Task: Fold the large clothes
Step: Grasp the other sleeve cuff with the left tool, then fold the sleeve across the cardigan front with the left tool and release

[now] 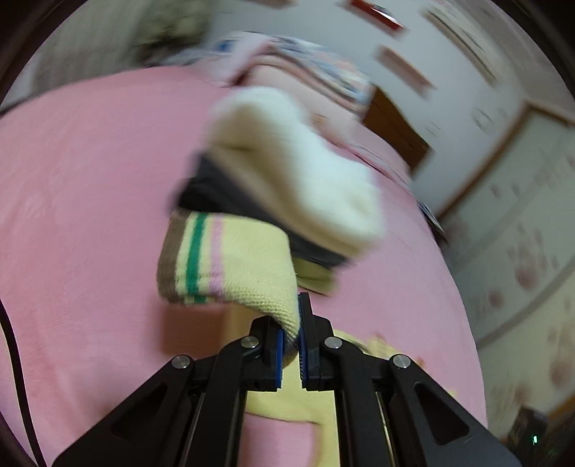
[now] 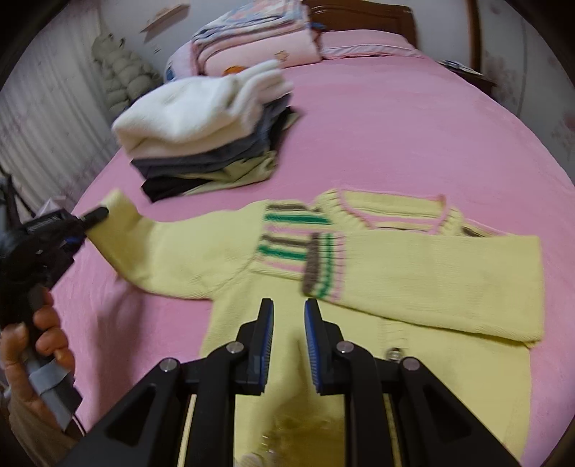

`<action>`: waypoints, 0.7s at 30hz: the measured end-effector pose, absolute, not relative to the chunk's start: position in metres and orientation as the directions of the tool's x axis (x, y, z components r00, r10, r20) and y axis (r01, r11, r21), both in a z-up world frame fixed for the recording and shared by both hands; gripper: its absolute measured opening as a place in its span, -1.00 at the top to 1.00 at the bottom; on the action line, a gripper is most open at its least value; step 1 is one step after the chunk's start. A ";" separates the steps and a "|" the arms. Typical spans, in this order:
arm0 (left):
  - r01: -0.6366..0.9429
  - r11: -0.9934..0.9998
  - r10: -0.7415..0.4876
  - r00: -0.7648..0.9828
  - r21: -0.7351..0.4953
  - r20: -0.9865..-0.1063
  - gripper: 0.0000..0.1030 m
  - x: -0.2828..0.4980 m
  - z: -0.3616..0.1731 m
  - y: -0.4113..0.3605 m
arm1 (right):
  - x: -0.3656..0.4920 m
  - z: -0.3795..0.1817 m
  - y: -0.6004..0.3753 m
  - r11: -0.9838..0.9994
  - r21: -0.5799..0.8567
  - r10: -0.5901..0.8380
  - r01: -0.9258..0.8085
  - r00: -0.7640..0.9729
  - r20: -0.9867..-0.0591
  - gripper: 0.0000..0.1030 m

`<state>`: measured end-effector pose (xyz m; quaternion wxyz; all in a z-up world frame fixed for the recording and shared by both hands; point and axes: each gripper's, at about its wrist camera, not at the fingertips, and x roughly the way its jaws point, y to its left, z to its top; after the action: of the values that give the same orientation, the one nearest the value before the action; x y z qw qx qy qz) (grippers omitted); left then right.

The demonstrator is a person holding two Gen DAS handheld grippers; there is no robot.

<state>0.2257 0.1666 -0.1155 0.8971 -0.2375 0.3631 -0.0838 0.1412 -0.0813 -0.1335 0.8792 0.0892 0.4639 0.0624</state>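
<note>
I find no legible text, label, brand, number or sign in either wrist view. The red-and-white rectangular wall hangings (image 1: pixel 377 14) in the left view are smeared by motion blur; if they carry print, I cannot read it. The printed folded bedding (image 2: pixel 258 39) shows coloured motifs only, no lettering I can make out.

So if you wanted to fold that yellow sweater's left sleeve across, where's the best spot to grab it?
Probably at the cuff, coming in from the outer end. The sleeve stretches out flat to the side, so its tip is a free edge that the jaws can slip over. The left gripper is already shut on the striped cuff there, while the right gripper hangs over the sweater body, holding nothing.
</note>
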 end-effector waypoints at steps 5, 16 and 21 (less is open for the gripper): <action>0.131 0.899 -0.403 0.616 -0.417 -0.676 0.92 0.231 -0.125 0.071 | 0.130 -0.130 -0.124 0.973 0.226 0.153 0.054 0.585 -0.797 0.66; 0.216 0.917 -0.395 0.392 -0.335 -0.830 -0.35 0.218 -0.188 -0.014 | 0.108 -0.142 -0.185 0.959 0.242 0.116 0.149 0.571 -0.813 0.66; 0.213 0.885 -0.466 0.422 -0.415 -0.777 -0.58 0.200 -0.162 0.016 | 0.109 -0.141 -0.185 0.953 0.271 0.149 0.132 0.578 -0.803 0.66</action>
<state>0.1997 0.0155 -0.1624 0.8336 -0.1273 0.4973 -0.2038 0.1085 -0.1855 -0.1411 0.8749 0.1524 0.4596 0.0049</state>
